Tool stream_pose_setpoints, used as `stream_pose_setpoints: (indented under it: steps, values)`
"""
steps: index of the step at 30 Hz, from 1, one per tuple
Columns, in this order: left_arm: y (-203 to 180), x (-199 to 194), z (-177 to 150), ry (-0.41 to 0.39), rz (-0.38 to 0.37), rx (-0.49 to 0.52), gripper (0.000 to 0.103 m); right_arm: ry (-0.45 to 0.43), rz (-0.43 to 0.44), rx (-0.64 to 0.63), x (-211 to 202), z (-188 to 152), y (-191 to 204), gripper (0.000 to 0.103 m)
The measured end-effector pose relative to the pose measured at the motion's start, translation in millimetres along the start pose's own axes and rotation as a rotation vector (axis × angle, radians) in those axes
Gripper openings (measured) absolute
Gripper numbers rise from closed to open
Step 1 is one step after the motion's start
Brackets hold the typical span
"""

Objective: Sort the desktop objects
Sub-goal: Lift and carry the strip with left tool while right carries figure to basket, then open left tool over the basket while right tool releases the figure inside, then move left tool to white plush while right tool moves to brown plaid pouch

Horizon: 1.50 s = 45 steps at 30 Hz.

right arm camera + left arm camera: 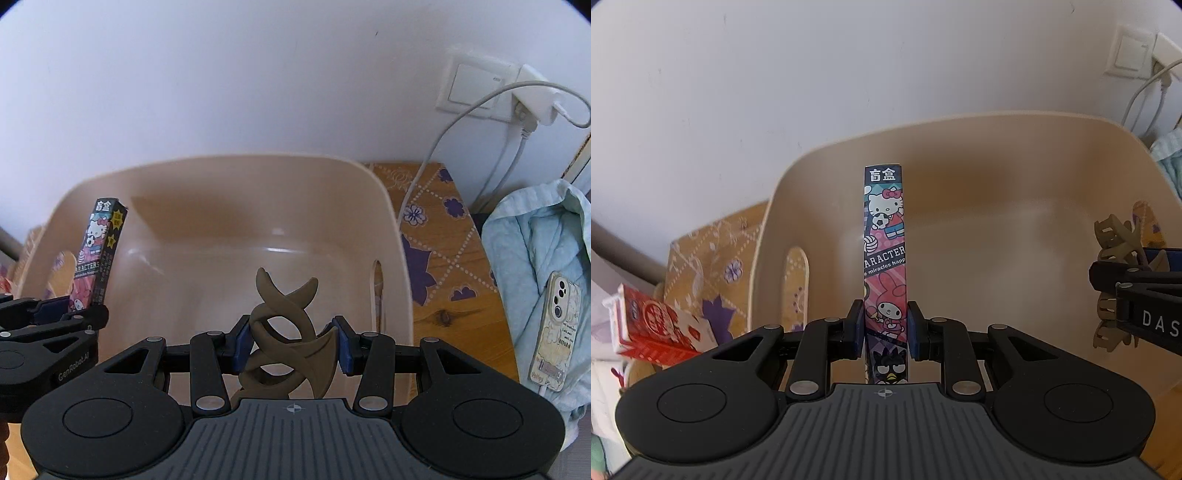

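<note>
A: Starting left of the beige bin, what is lying there?

B: A red and white carton is lying tilted just outside the bin's left wall, beside a yellow cloth with purple flowers that is spreading under the bin.

A: And what is the left gripper doing?

B: Its fingers are clamping the narrow sides of a tall cartoon-printed box. The box is standing upright between the pads and is hanging over the bin's open inside, toward its left part. From the right wrist the same box is showing near the bin's left wall, with the left gripper under it.

A: What is the right gripper holding?

B: Its blue pads are pressing on a brown hair claw, which is sticking up between them, above the middle of the bin. In the left wrist view that claw is sitting at the bin's right edge.

A: What is lying right of the bin?

B: The flowered cloth is continuing there, a white cable is running down from a wall socket, and a phone in a pale case is resting on light blue fabric, well apart from the bin.
</note>
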<state>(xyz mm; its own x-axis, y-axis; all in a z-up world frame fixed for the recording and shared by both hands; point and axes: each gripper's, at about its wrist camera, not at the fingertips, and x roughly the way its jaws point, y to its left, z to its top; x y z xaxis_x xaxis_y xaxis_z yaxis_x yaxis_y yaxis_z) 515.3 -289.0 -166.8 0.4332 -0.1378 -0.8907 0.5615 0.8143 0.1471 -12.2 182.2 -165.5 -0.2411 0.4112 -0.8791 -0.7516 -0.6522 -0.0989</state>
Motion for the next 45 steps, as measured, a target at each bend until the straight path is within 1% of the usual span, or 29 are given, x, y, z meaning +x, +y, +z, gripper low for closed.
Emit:
stream_pose_setpoints:
  steps: [1, 3, 5, 6, 7, 8, 9, 10, 11, 12, 14, 15, 16, 17, 19, 22, 24, 29, 31, 34, 36, 39, 45]
  values:
    - [0, 3, -2, 0.008, -0.009, -0.001, 0.023, 0.011, 0.000, -0.001, 3, -1, 0, 0.042]
    - [0, 7, -4, 0.020, -0.029, -0.004, 0.023, -0.003, -0.016, -0.042, 3, -2, 6, 0.042]
    - [1, 7, -6, 0.011, -0.048, -0.002, 0.023, -0.008, -0.030, -0.073, 4, -4, 10, 0.042]
    - [1, 5, -7, -0.003, -0.056, 0.003, 0.023, -0.013, -0.031, -0.082, 4, -4, 10, 0.046]
    - [2, 3, -9, -0.020, -0.064, 0.007, 0.025, -0.017, -0.029, -0.082, 3, -5, 9, 0.053]
    - [2, 0, -11, -0.031, -0.071, 0.012, 0.027, -0.022, -0.026, -0.081, 3, -5, 9, 0.056]
    - [2, -3, -12, -0.040, -0.077, 0.015, 0.035, -0.025, -0.018, -0.075, 1, -5, 7, 0.064]
    - [3, -6, -14, -0.051, -0.082, 0.016, 0.046, -0.028, -0.014, -0.070, -1, -5, 7, 0.076]
    - [4, -10, -15, -0.065, -0.084, 0.017, 0.052, -0.028, -0.010, -0.066, -2, -5, 6, 0.079]
    - [2, -21, -14, -0.079, -0.088, 0.018, 0.059, -0.033, -0.004, -0.063, -3, -4, 4, 0.080]
    - [4, -29, -15, -0.104, -0.107, 0.005, 0.061, -0.048, 0.000, -0.070, -11, -6, 4, 0.080]
    - [6, -33, -16, -0.110, -0.116, 0.001, 0.063, -0.055, 0.002, -0.074, -16, -6, 5, 0.083]
    - [3, -43, -16, -0.114, -0.118, -0.004, 0.065, -0.065, 0.007, -0.072, -21, -7, 5, 0.089]
    - [5, -47, -17, -0.117, -0.118, -0.009, 0.065, -0.076, 0.013, -0.069, -27, -8, 5, 0.091]
    - [7, -58, -9, -0.125, -0.121, -0.012, 0.066, -0.101, 0.029, -0.066, -39, -9, 3, 0.095]
    - [14, -71, -11, -0.149, -0.126, -0.009, 0.067, -0.140, 0.045, -0.081, -55, -13, 1, 0.101]
    - [22, -75, -15, -0.165, -0.124, -0.009, 0.067, -0.165, 0.045, -0.106, -64, -17, 2, 0.103]
    - [40, -94, -26, -0.196, -0.143, -0.021, 0.068, -0.219, 0.055, -0.157, -92, -30, 12, 0.103]
    - [47, -104, -34, -0.215, -0.144, -0.012, 0.069, -0.240, 0.071, -0.168, -105, -39, 15, 0.103]
    - [58, -115, -48, -0.227, -0.143, -0.008, 0.069, -0.266, 0.072, -0.188, -119, -56, 20, 0.103]
    - [65, -121, -59, -0.233, -0.146, -0.001, 0.069, -0.266, 0.074, -0.198, -126, -67, 23, 0.103]
    - [76, -127, -77, -0.231, -0.153, 0.007, 0.069, -0.262, 0.091, -0.191, -133, -85, 25, 0.103]
    - [94, -129, -116, -0.180, -0.186, -0.029, 0.069, -0.245, 0.108, -0.181, -139, -123, 26, 0.103]
